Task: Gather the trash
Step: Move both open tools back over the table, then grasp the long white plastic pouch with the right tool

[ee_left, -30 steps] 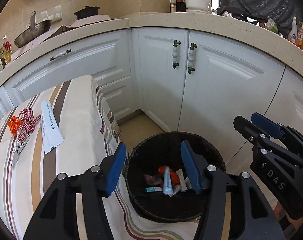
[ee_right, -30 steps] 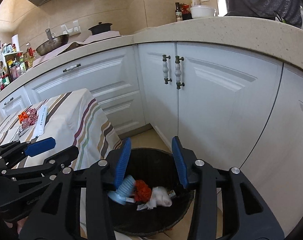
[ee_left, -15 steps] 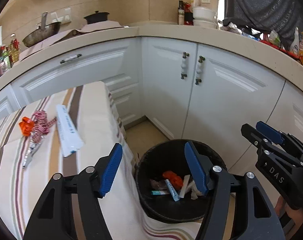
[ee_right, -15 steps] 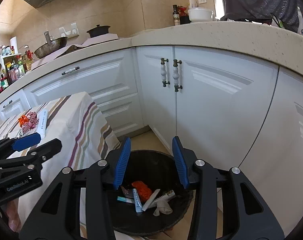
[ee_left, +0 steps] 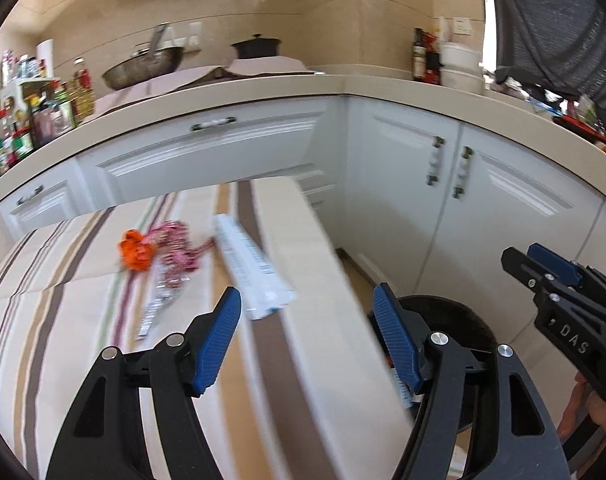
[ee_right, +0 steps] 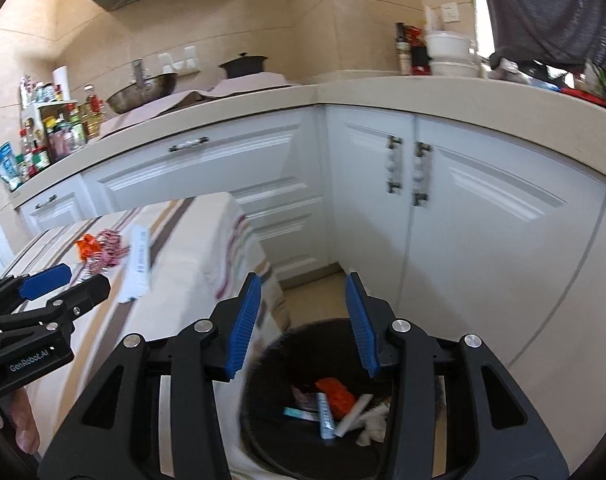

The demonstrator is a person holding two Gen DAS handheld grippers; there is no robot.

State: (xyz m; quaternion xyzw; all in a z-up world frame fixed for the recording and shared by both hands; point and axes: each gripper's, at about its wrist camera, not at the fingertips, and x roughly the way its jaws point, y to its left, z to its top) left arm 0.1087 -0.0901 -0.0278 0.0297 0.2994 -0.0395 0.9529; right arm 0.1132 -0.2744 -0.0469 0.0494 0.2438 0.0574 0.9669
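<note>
Jaws of the left gripper (ee_left: 307, 312) stand wide with nothing between them, having just been opening; they fill the bottom of the left view, over the striped desk (ee_left: 63, 320). The right gripper (ee_right: 303, 312) stands partly open and empty at the bottom of its view, above the black bin (ee_right: 271, 400) at lower centre, which holds wrappers already dropped in. Beyond the left jaws, in mid-frame, lies a long white packet (ee_left: 251, 268), with a red-and-white ribbon (ee_left: 179, 244) and an orange scrap (ee_left: 137, 254) just left of it. Those pieces are the trash not yet collected. White cabinets (ee_right: 483, 220) fill the background. The white packet lies flat on loose cloth, so a closing grip might pinch the cloth along with it and drag it. The ribbon is tangled near the scrap; lifting one could pull the other off the desk edge.
</note>
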